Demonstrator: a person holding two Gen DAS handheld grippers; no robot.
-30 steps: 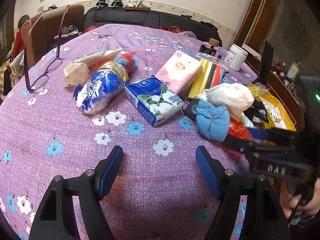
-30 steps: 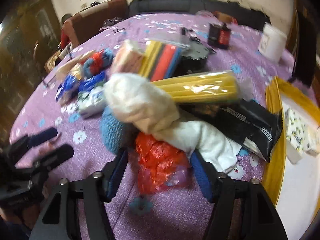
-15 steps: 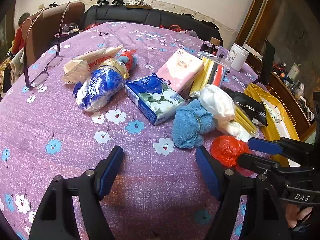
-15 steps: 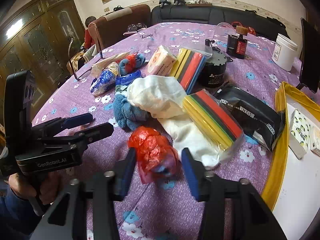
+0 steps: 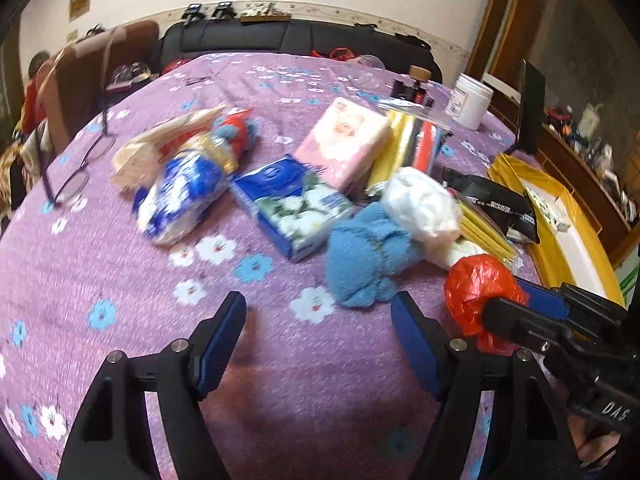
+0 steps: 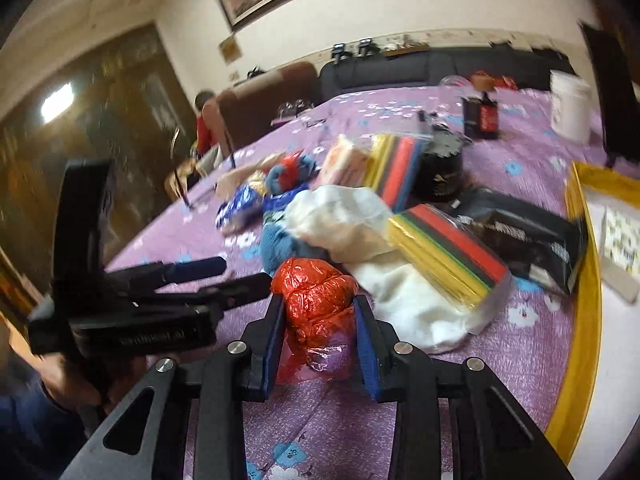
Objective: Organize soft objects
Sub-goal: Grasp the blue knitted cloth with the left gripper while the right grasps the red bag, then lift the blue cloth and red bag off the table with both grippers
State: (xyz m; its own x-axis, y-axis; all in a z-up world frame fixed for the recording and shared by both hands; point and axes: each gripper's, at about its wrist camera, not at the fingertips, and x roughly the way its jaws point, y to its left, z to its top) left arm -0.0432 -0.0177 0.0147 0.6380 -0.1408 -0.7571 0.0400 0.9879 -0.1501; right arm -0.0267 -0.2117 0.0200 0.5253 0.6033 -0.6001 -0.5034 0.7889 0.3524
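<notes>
The right tool has just been closing, and its two blue-padded jaws now press on either side of a crumpled red plastic bag, which bulges up between them in a knotted, wrinkled ball. In the left wrist view the same right tool reaches in from the right edge with the red bag bunched at its tips, just beside the right jaw of the left tool. Whether the bag rests on the cloth or is lifted clear of it cannot be told.

The left tool stands moderately open with nothing between its jaws, poised above the purple flowered cloth of the desk; the right tool's camera shows it side-on just left of the red bag.

Just beyond the red bag lies a fluffy blue towel bundle, touching a white cloth bundle behind it. A blue-and-white floral tissue pack sits left of the towel, with a pink tissue pack behind it and a blue-and-white plastic-wrapped roll further left. Packs of yellow and multicoloured sheets and a black pouch lie to the right, near a yellow-rimmed tray at the desk's edge.
</notes>
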